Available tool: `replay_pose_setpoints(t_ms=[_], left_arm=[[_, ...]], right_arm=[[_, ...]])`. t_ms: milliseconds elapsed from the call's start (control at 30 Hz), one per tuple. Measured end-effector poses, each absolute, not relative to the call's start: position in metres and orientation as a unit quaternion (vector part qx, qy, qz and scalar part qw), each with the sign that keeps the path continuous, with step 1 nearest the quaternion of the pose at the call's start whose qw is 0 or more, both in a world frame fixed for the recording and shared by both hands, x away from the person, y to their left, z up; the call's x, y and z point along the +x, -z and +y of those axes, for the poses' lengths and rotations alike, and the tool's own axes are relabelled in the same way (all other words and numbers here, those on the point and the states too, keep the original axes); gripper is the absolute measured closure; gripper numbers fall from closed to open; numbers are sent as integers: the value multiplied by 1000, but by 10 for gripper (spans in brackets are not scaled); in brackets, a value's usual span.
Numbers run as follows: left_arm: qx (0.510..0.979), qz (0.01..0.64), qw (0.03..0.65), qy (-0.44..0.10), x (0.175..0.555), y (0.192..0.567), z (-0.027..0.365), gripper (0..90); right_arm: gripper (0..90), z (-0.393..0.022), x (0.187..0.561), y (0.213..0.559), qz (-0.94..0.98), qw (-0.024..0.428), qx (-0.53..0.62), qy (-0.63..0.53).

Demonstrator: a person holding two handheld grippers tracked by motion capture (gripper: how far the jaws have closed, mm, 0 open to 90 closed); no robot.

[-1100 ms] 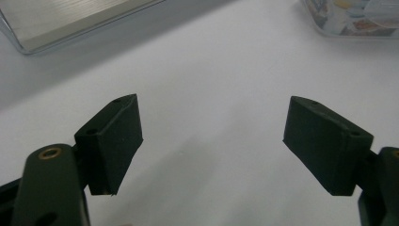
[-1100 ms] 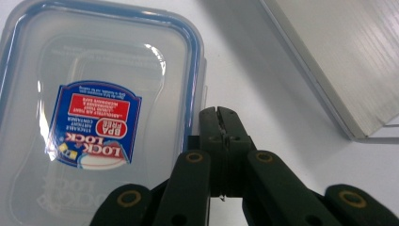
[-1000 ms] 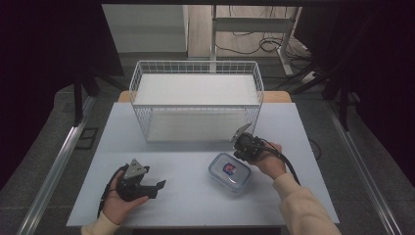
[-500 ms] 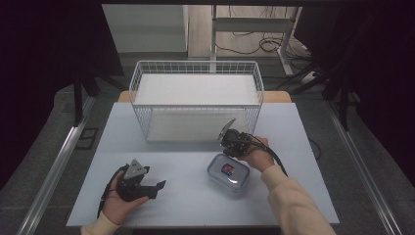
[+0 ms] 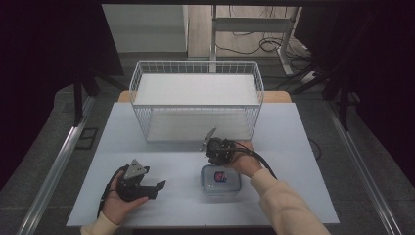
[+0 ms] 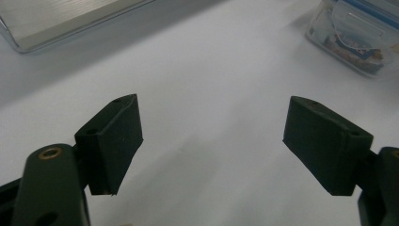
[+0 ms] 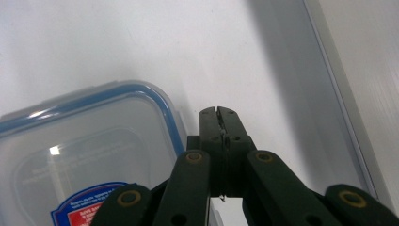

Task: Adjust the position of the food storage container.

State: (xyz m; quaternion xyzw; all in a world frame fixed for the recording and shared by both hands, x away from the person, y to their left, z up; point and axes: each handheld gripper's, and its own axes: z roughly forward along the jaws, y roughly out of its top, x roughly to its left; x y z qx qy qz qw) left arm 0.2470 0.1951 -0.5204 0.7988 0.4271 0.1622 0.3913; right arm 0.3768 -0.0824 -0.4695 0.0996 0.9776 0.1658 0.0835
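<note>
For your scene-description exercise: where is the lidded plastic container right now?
In the high view, the container sits on the table's near right part, just below the right gripper, in front of the wire basket.

Left hand point(image 5: 117, 198) sits low at the near left, palm cupping the left gripper point(image 5: 155, 186), whose jaws stand wide apart and point to the right, holding nothing. Right forearm point(image 5: 286, 208) reaches in diagonally from the near right, sleeve to the wrist. Right hand point(image 5: 243, 160) grips the right gripper point(image 7: 219, 115), its jaws pressed together, tips angled downward.
</note>
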Motion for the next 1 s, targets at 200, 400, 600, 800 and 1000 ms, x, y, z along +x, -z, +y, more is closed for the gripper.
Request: replay_pose_setpoints(t_ms=[200,400,600,800,1000], left_arm=[[798,426,394,-163,247,520,195,194],[800,426,392,-162,248,521,195,194],[801,423,391,-163,247,520,192,194],[798,428,394,-159,247,520,193,193],[798,427,393,-160,247,520,194,194]], right_arm=[[898,-103,373,454,961,106,137,-214],[898,-160,353,449,937,130,205,-250],[898,-195,334,460,927,142,251,-242],[898,-210,317,483,921,119,282,-241],[898,-200,309,489,923,110,282,-238]])
